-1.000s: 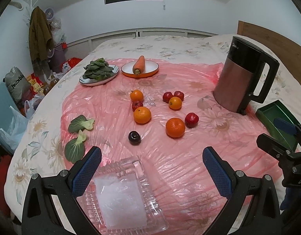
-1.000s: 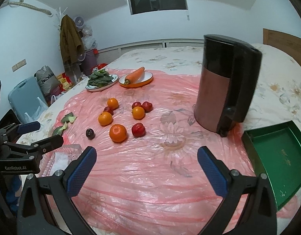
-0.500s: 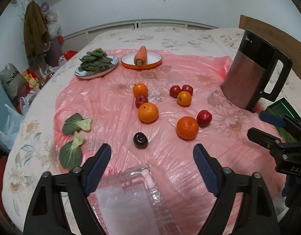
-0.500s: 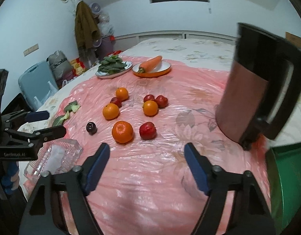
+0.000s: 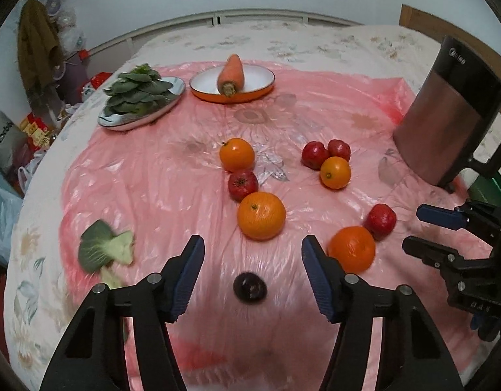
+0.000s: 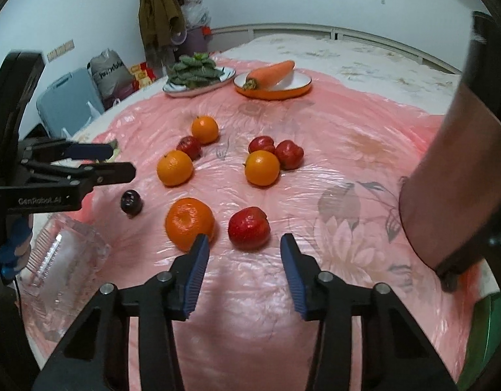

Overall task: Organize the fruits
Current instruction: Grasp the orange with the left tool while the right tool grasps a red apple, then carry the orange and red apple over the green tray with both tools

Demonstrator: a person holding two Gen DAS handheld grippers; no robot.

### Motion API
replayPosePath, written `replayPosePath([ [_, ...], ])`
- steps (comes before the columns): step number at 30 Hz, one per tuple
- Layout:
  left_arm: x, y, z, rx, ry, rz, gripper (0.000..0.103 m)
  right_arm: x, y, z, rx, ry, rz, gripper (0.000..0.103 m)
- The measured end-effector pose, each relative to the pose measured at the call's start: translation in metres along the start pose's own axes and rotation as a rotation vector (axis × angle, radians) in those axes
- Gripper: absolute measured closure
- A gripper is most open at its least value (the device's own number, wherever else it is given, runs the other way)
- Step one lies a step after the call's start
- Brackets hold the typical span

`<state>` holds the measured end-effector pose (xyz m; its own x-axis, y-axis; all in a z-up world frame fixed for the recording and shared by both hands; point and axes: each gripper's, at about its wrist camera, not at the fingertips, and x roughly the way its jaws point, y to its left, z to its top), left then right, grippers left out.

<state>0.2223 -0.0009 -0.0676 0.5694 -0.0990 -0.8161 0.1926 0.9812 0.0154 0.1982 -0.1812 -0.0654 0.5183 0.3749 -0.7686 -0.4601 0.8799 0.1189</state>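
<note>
Several oranges and red fruits lie on a pink plastic sheet [image 5: 159, 176] on the bed. My left gripper [image 5: 253, 260] is open and empty, just above a dark plum [image 5: 250, 290], with a large orange [image 5: 261, 216] ahead of it. My right gripper [image 6: 243, 254] is open and empty, right behind a red fruit [image 6: 249, 228], with an orange [image 6: 189, 222] by its left finger. The dark plum [image 6: 131, 202] lies further left. A clear plastic box [image 6: 60, 257] sits at the near left in the right wrist view.
A plate of greens [image 5: 141, 99] and an orange dish with a carrot [image 5: 231, 79] stand at the back. A brown kettle [image 5: 445, 120] stands at the right with a green tray [image 6: 488, 335] near it. Loose green leaves [image 5: 105, 251] lie left.
Both grippers have moved forward and lower toward the fruits and their jaws have narrowed. The clear box has dropped out of the left wrist view.
</note>
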Motion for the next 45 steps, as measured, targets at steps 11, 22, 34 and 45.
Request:
replayPosePath([
  [11,0.048,-0.004,0.015,-0.036,0.082,-0.001,0.049,0.036,-0.002,0.012,-0.113,0.091,0.006,0.023],
  [22,0.068,-0.006,0.018,-0.059,0.124,-0.034,0.063,0.052,-0.001,0.012,-0.165,0.121,0.040,0.041],
  [34,0.048,0.002,0.017,-0.095,0.080,-0.058,0.064,0.023,-0.011,0.017,-0.069,0.028,0.065,0.042],
  [45,0.002,-0.003,0.010,-0.088,0.033,-0.058,0.064,-0.051,-0.031,-0.010,0.031,-0.061,0.023,0.042],
])
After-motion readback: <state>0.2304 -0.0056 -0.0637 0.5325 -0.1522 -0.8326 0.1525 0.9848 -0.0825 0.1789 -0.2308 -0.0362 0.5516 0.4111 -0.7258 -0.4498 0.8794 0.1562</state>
